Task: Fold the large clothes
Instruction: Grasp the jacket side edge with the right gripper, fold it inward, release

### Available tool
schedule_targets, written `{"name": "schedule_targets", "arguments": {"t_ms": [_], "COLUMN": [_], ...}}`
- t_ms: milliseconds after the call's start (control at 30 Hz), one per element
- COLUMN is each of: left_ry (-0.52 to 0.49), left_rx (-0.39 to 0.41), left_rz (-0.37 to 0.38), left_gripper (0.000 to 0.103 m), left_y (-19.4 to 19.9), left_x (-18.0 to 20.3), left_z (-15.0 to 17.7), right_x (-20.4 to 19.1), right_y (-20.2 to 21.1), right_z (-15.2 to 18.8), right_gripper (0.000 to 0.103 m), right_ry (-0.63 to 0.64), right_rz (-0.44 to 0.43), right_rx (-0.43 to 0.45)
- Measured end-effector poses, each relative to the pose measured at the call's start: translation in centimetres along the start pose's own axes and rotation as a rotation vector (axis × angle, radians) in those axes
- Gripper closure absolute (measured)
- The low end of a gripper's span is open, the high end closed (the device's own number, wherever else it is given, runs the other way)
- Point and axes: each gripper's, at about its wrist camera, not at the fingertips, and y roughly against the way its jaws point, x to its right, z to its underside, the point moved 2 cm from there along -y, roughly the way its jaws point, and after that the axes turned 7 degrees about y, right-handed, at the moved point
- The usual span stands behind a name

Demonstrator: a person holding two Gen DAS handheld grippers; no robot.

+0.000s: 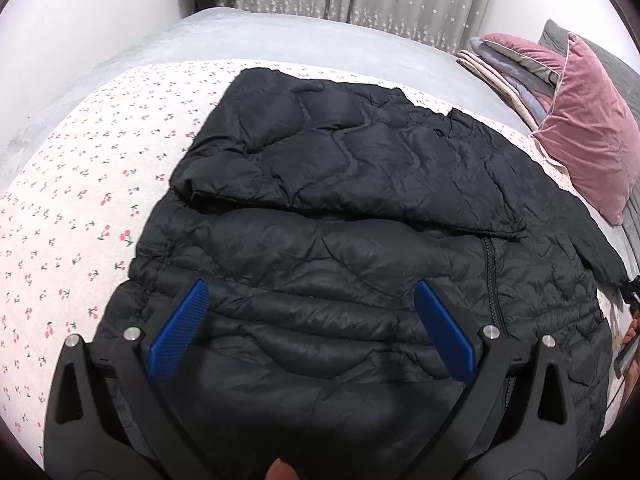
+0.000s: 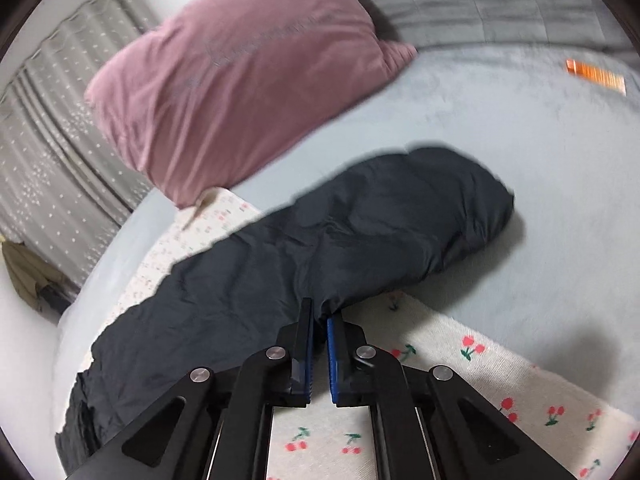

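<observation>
Right claw (image 2: pixel 319 322) clamped on black quilted puffer jacket's (image 2: pixel 280 264) sleeve edge; sleeve runs toward upper right; left claw (image 1: pixel 312 300) apart over its body.

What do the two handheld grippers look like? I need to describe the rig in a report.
Both match: the left gripper and right gripper have matte black angular linkage arms with triangular cut-outs, round silver pivot pins, and flat textured blue pads on the inner finger faces. No cables or sleeves are clearly visible.

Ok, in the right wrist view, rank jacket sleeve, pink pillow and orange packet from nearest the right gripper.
1. Jacket sleeve: pinched in the right gripper, running up and away.
2. Pink pillow: beyond it, upper left.
3. Orange packet: farthest, upper right on the bed.
</observation>
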Motion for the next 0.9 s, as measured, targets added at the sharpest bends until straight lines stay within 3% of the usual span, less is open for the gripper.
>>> {"name": "schedule_targets", "arguments": {"t_ms": [167, 333, 433, 600, 700, 767, 900], "left_ry": [-0.009, -0.016, -0.015, -0.029, -0.045, -0.054, -0.079], "left_rx": [0.016, 0.023, 0.030, 0.041, 0.045, 0.042, 0.036], "left_rz": [0.017, 0.043, 0.063, 0.094, 0.095, 0.098, 0.104], "left_gripper": [0.001, 0.001, 0.001, 0.001, 0.001, 0.001, 0.001], "left_y": [0.9, 1.7, 2.3, 3.1, 3.3, 3.3, 3.3], "left_x": [0.2, 0.4, 0.3, 0.2, 0.2, 0.2, 0.8], "left_z": [0.0, 0.1, 0.1, 0.4, 0.7, 0.8, 1.3], "right_x": [-3.8, -10.4, -15.1, -24.6, -29.2, -30.9, -31.7], "right_y": [3.3, 7.7, 10.3, 13.3, 12.9, 11.3, 5.9], "right_z": [-0.8, -0.5, 1.0, 6.5, 11.5, 14.9, 20.4], "right_gripper": [0.098, 0.098, 0.098, 0.098, 0.098, 0.097, 0.087], "right_ry": [0.105, 0.282, 0.417, 0.759, 0.984, 1.089, 1.206], "right_rz": [-0.043, -0.117, -0.169, -0.244, -0.299, -0.312, -0.234], "right_rx": [0.084, 0.175, 0.209, 0.219, 0.140, 0.033, -0.227]}}
